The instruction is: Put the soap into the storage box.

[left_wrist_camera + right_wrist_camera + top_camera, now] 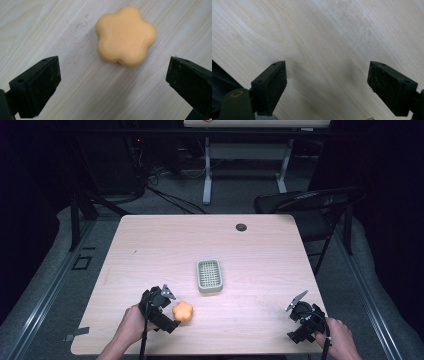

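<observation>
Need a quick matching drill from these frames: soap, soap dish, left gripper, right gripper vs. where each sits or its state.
Things:
1. flower-shaped orange soap
2. grey-green soap dish
3. left gripper
4. right gripper

Descriptions:
A. open over bare wood near the table's right edge
B. middle of the table, empty
C. open, just short of the soap
D. flat on the table, ungripped

Pairs: 1-D, 2-B, 3-C, 4-A
</observation>
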The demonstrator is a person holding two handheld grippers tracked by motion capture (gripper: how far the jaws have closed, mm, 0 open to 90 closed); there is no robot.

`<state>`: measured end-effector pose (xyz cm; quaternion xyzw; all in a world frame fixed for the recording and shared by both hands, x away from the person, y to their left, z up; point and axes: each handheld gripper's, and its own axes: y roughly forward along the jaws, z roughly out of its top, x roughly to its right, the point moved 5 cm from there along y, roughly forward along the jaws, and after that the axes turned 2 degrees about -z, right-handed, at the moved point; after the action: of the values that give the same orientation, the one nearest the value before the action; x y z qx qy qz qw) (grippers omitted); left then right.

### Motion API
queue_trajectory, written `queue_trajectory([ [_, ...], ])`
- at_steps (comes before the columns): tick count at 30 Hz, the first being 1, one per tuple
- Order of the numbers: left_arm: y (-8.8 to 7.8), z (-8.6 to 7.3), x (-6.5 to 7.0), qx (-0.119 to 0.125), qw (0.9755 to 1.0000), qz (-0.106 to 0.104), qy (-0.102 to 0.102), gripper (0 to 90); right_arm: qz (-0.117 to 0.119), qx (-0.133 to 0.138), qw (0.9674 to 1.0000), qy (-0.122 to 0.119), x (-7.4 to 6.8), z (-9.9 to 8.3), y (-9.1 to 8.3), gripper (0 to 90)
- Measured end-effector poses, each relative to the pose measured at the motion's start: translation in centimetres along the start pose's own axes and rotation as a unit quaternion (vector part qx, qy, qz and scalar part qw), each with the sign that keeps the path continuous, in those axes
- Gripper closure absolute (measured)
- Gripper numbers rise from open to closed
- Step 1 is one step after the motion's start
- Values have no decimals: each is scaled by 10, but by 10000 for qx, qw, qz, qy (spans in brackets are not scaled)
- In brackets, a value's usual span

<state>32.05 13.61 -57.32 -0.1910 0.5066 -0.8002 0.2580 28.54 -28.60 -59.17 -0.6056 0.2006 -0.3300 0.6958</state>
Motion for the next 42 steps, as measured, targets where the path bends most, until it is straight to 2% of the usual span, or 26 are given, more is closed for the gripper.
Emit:
queue_trajectory([
  [1,1,2,1,1,10000,-25,22,0,-12,-105,9999,-80,1,0,-1,155],
  [5,6,8,4,-26,9999,-92,93,0,4,-104,9999,-70,1,0,0,155],
  [6,10,10,5,-42,9998,-125,119,0,-21,-5,10000,49,-1,0,1,155],
  [7,10,10,5,-42,9998,-125,119,0,-21,-5,10000,49,-1,0,1,155],
  [10,14,14,6,-79,9997,-133,168,0,4,-114,9999,-65,1,-1,0,155],
  [22,25,19,7,-196,9994,-214,204,0,0,-103,9999,-67,1,-1,-1,155],
  [30,31,23,10,-259,9989,-219,308,5,9,-104,9999,-68,1,-1,-1,155],
  [42,34,23,8,-278,9989,-217,293,119,12,-47,10000,-31,0,-1,0,155],
])
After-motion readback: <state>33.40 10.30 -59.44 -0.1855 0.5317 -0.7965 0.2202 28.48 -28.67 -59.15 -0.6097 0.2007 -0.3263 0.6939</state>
